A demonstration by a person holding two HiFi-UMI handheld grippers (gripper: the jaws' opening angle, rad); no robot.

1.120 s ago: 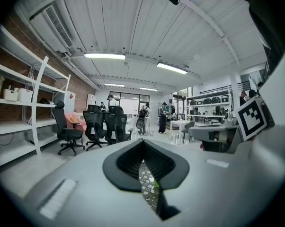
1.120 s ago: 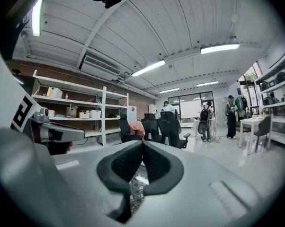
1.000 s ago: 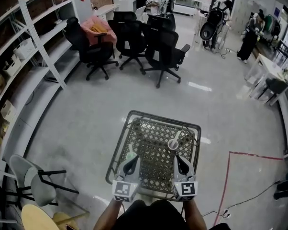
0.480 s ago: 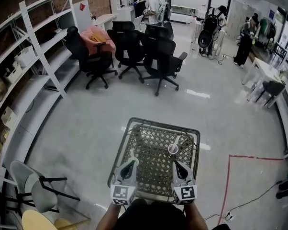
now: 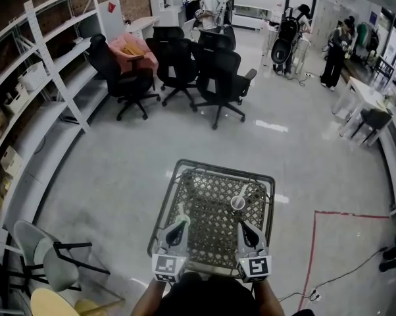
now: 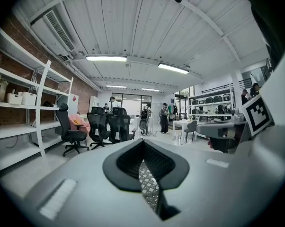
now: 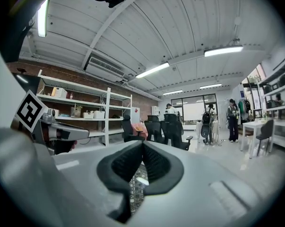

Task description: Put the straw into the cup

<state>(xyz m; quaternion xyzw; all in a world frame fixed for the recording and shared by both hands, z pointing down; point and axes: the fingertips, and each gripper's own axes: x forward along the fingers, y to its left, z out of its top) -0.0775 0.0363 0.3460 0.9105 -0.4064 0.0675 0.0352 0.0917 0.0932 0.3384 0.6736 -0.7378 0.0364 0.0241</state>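
Note:
A small clear cup (image 5: pixel 238 203) stands on the right half of a metal lattice table (image 5: pixel 219 167), with a white straw (image 5: pixel 243 193) standing in it and leaning to the far right. My left gripper (image 5: pixel 183 222) hovers over the table's near left part, shut and empty. My right gripper (image 5: pixel 241 224) is just on the near side of the cup, also shut with nothing between its pads. In the left gripper view the jaws (image 6: pixel 142 146) meet with only the lattice showing below. The right gripper view (image 7: pixel 142 149) shows the same.
Several black office chairs (image 5: pixel 214 78) stand on the grey floor beyond the table. White shelving (image 5: pixel 50 78) runs along the left wall. A grey chair (image 5: pixel 53 259) sits at the near left. Red tape (image 5: pixel 314 239) marks the floor at right. People stand at the far back.
Both grippers sit slightly lower in the head view, nearer the table's front edge, and the view has tipped up a little. The cup and straw have not moved.

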